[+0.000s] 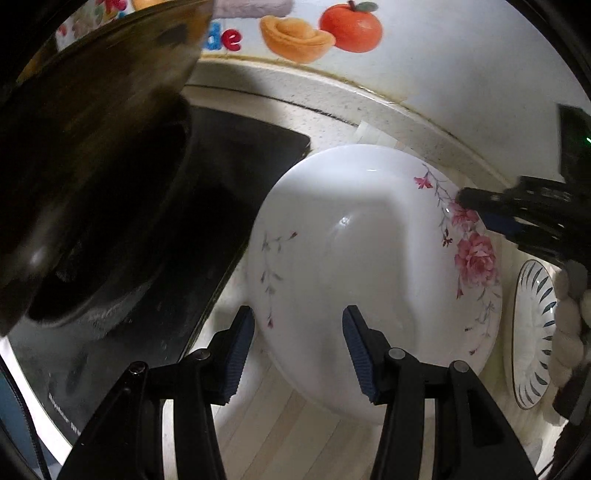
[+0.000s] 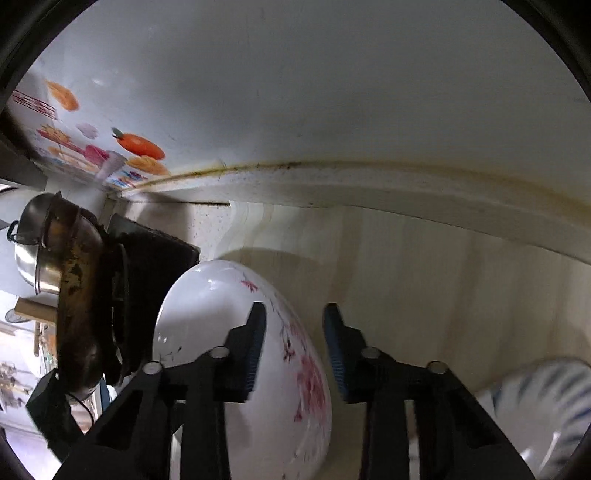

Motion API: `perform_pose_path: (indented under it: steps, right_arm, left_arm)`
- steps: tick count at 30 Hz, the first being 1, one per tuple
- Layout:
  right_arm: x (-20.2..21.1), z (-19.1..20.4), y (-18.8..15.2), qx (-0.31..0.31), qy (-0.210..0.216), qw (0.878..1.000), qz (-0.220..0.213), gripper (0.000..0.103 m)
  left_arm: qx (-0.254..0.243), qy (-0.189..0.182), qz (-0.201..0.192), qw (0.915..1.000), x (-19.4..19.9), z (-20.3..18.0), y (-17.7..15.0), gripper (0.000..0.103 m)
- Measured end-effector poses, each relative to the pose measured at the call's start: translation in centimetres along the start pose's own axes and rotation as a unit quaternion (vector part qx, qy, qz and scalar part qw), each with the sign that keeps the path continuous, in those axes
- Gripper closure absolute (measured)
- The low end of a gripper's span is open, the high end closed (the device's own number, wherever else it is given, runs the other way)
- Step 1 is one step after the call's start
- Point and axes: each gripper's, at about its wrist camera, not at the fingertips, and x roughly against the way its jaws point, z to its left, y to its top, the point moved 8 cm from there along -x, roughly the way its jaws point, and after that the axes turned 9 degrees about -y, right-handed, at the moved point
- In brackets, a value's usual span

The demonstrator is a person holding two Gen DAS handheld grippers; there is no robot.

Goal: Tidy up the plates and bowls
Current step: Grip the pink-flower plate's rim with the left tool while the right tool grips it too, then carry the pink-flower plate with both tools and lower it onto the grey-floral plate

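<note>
A white plate with pink flowers (image 1: 369,266) lies on the pale wood counter; it also shows in the right wrist view (image 2: 221,314). My left gripper (image 1: 299,332) is open, its fingers over the plate's near edge, holding nothing. My right gripper (image 2: 295,339) is open, its jaws astride the plate's flowered rim without closing on it; its fingertips (image 1: 469,195) show in the left wrist view at that rim. A blue-striped plate (image 1: 535,332) lies to the right of the flowered plate and appears blurred in the right wrist view (image 2: 543,398).
A dark wok (image 1: 92,166) sits on a black stove (image 1: 236,155) to the left; both show in the right wrist view (image 2: 77,295). A steel pot (image 2: 29,236) stands beyond. A white wall with fruit stickers (image 1: 347,26) backs the counter.
</note>
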Motion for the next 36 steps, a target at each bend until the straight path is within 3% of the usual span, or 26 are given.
perform_pose_path:
  steps: [1,7,13,24,30,36]
  right_arm:
    - [-0.8,0.2,0.1,0.002,0.0,1.0,0.009,0.08]
    - [-0.8,-0.1,-0.4,0.004,0.012,1.0,0.006,0.081]
    - [0.1,-0.7,-1.2,0.002,0.01,1.0,0.011,0.081]
    - [6.6,-1.7,-4.4,0.007,0.015,1.0,0.002,0.081]
    - [11.7,-4.2,-8.7,-0.005,0.009,1.0,0.005,0.081]
    - [16.6,-8.4,-15.6,-0.037,0.002,0.999,0.014,0.081]
  left_arm:
    - [0.0,0.005,-0.002,1.0,-0.2,0.0,0.1,0.056]
    - [0.01,0.002,-0.023,0.9997,0.7,0.5,0.0,0.064]
    - [0.018,-0.012,-0.022,0.9995,1.3,-0.1,-0.8,0.064]
    - [0.005,-0.039,-0.022,0.999,5.0,-3.2,-3.6,0.064]
    - [-0.024,-0.048,-0.014,0.9985,8.8,-6.5,-7.3,0.064]
    - [-0.05,-0.064,0.004,0.9967,10.4,-9.5,-11.0,0.064]
